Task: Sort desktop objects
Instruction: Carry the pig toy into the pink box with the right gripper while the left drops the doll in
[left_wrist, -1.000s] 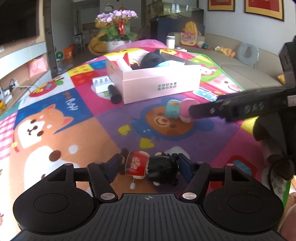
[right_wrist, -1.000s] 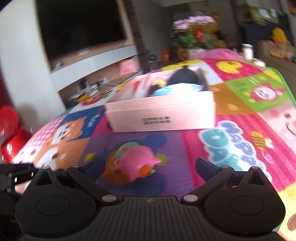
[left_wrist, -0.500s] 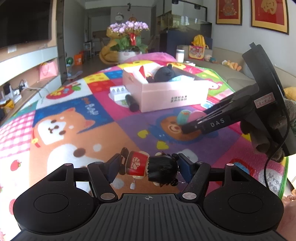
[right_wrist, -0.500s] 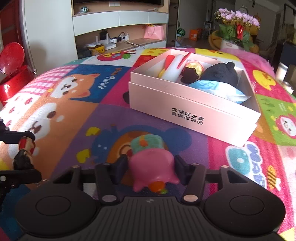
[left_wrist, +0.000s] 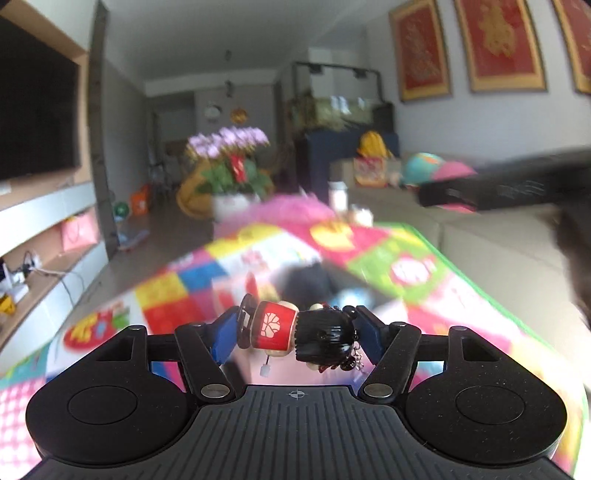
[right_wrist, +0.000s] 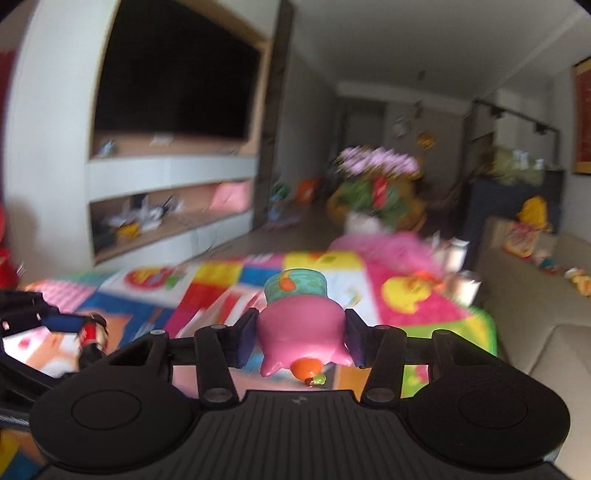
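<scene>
The left tongs are closed partway on a small doll, one blue pad against its foot end and the other against its black-haired head. The doll lies sideways across the gap, long axis running left to right, head toward the right, red body in the middle. It hangs above a colourful play mat, which is blurred.

The right tongs are clamped on a pink toy, pads pressed to both of its sides. The toy's long axis runs away from the camera: its teal cap points forward and its orange tip points back toward the camera. It too is held above the mat. At the left edge of the right wrist view, the left tongs and the doll show, blurred.
</scene>
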